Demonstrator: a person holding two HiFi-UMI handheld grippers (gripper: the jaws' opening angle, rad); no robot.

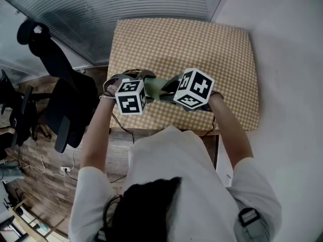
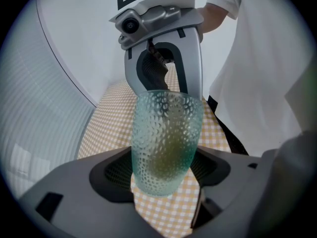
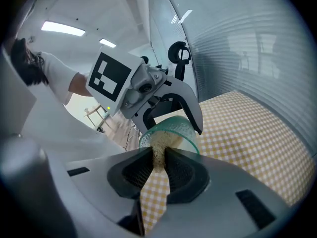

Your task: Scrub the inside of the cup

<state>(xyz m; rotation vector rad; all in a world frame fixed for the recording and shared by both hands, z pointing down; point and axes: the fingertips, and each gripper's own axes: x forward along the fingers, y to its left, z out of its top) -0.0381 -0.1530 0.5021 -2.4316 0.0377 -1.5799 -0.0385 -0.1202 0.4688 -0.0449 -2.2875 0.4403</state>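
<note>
A dimpled, green-tinted glass cup point(image 2: 166, 133) is clamped between the pads of my left gripper point(image 2: 161, 171), tilted so that its mouth faces my right gripper. In the right gripper view the cup's rim point(image 3: 190, 133) shows just beyond the jaws. My right gripper point(image 3: 158, 168) is shut on a beige scrub pad point(image 3: 159, 151) that reaches into the cup's mouth. Through the glass the pad shows as a yellowish patch point(image 2: 164, 158). In the head view the two marker cubes point(image 1: 132, 97) point(image 1: 194, 88) sit close together over the table's near edge, with the cup point(image 1: 157, 86) between them.
The table point(image 1: 212, 44) wears a yellow-and-white checked cloth. A black office chair point(image 1: 63, 102) stands to its left, beside a ribbed glass wall point(image 1: 126, 4). Cables lie on the wooden floor point(image 1: 45, 168). A white wall runs along the right.
</note>
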